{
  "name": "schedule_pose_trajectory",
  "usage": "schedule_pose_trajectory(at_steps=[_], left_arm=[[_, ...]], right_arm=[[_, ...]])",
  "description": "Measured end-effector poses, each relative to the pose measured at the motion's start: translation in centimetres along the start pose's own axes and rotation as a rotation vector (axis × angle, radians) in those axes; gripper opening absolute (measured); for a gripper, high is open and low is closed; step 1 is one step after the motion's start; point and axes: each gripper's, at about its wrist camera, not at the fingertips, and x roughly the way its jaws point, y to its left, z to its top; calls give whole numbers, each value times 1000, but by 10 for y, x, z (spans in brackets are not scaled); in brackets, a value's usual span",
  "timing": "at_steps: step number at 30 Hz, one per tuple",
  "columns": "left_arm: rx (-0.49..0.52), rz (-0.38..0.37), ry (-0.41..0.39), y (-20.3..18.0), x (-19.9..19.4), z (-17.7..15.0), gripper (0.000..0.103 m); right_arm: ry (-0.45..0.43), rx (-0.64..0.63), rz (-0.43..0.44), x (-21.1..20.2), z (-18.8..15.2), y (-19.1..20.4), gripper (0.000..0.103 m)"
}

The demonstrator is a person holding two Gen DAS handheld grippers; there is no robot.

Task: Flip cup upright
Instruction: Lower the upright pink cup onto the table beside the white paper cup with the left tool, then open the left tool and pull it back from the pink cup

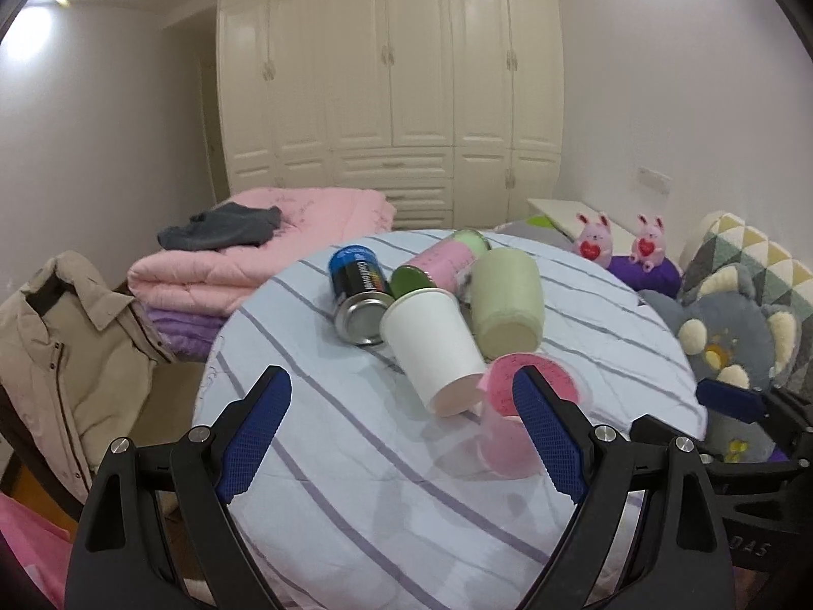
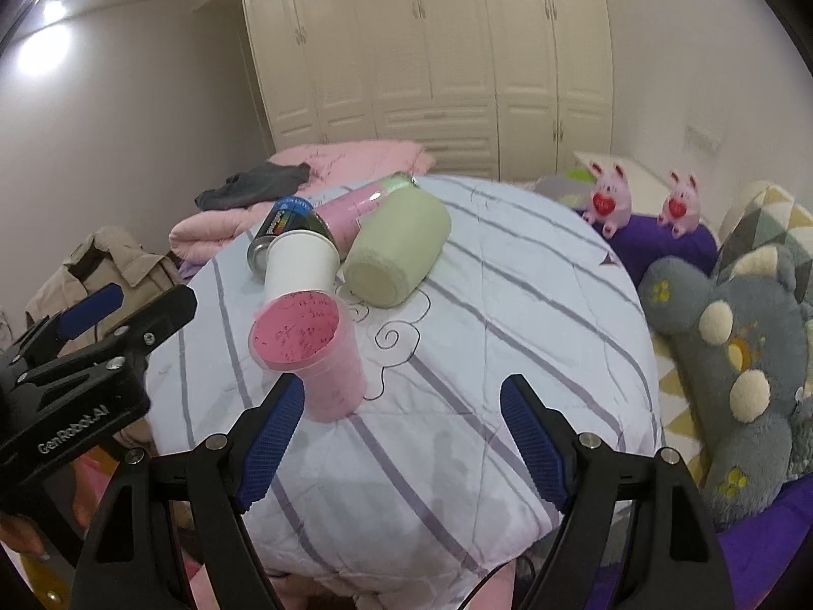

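Standing upright, pink cup [image 2: 310, 351] sits before spread right tongs [image 2: 401, 437].

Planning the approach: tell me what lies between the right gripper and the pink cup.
Only bare striped bedding; the pink cup stands just beyond the right gripper, per the right wrist view.

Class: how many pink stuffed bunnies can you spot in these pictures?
2. One pink bunny and a second pink bunny sit side by side on the purple cushion beyond the round table. Others may be hidden.
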Motion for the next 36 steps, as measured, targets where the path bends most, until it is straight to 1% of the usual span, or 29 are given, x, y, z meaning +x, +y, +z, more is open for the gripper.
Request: schedule_pose_trajectory(at_steps=[4, 6, 8, 11, 14, 16, 20, 23, 36], left_arm=[[-26, -16, -14, 4, -4, -4, 91], [-24, -19, -29, 3, -6, -5, 91], [-10, -4, -46, 1, -6, -4, 91], [5, -2, -46, -2, -5, -5, 91], [-1, -10, -42, -2, -4, -6, 91], [-5, -15, -39, -2, -4, -6, 91], [0, -5, -28, -2, -1, -7, 91], [-8, -5, -25, -1, 1, -7, 91], [-24, -6, -9, 3, 5, -8, 91]], right_arm=[[-38, 5, 23, -3, -5, 5, 81], [-64, 0, 11, -5, -6, 8, 81], [-90, -7, -1, -8, -6, 12, 81], [-121, -14, -21, -11, -8, 13, 81], [-119, -16, -30, -10, -8, 13, 81], [-116, -4, -18, -10, -7, 10, 81], [-113, 5, -25, -10, -7, 6, 81], [-99, 7, -13, -8, -7, 5, 81], [-77, -13, -23, -5, -11, 8, 81]])
